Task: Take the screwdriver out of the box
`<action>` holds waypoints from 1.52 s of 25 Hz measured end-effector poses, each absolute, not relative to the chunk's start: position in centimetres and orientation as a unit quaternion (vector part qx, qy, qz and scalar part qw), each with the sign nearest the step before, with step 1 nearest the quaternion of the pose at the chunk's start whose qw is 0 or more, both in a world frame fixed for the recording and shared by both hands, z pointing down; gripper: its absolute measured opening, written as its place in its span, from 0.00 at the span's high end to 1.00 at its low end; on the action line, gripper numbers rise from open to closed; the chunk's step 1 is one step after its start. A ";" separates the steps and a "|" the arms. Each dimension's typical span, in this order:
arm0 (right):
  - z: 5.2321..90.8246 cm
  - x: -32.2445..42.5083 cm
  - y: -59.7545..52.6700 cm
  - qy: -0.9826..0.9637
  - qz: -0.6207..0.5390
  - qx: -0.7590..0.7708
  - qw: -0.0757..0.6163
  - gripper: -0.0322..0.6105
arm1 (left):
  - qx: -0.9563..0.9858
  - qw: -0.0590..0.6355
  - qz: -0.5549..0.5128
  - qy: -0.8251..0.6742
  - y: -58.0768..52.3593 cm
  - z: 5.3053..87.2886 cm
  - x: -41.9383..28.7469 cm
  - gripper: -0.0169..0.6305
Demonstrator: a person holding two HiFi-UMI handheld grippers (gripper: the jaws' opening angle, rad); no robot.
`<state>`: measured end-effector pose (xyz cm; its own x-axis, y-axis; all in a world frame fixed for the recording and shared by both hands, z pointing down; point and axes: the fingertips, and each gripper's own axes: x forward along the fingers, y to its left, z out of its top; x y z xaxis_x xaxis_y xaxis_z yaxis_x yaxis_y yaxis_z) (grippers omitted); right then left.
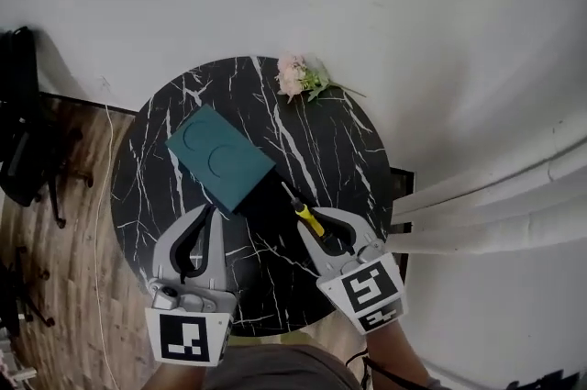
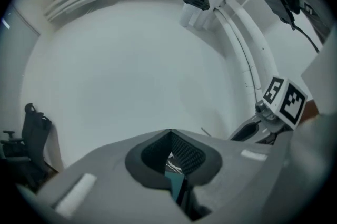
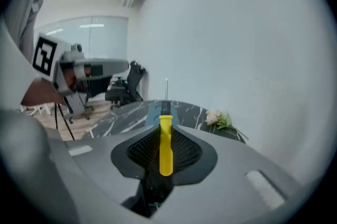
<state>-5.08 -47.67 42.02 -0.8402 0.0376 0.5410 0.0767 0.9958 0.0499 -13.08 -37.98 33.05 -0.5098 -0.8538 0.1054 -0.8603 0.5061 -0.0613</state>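
A teal box [image 1: 220,157] lies on the round black marble table [image 1: 156,159], its dark open end [image 1: 268,200] facing me. My right gripper [image 1: 314,225] is shut on the screwdriver [image 1: 309,218], which is yellow-handled and points its thin shaft toward the box's open end. In the right gripper view the screwdriver [image 3: 165,146] stands between the pads of the right gripper [image 3: 165,136], tip up over the teal box [image 3: 155,109]. My left gripper [image 1: 213,212] is at the box's near corner. In the left gripper view the left gripper [image 2: 174,165] is shut on a thin teal edge of the box [image 2: 176,186].
Pink flowers [image 1: 303,76] lie at the table's far edge. A dark chair [image 1: 27,140] stands on the wooden floor at the left. White wall lies behind and white pipes [image 1: 486,195] run at the right. The near table edge is right under both grippers.
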 end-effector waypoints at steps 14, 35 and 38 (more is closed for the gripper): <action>19.4 -2.8 -40.3 -0.990 0.000 -0.140 -0.019 0.81 | 0.392 -0.081 0.086 -0.912 -29.6 23.9 -8.4 0.97; 22.8 -5.9 -31.8 -0.970 0.013 -0.244 0.007 0.81 | 0.280 -0.064 0.086 -0.954 -19.8 23.8 -7.7 0.97; 25.1 -8.0 -31.1 -0.973 0.010 -0.230 0.030 0.81 | 0.287 -0.052 0.087 -0.953 -18.9 24.7 -9.6 0.97</action>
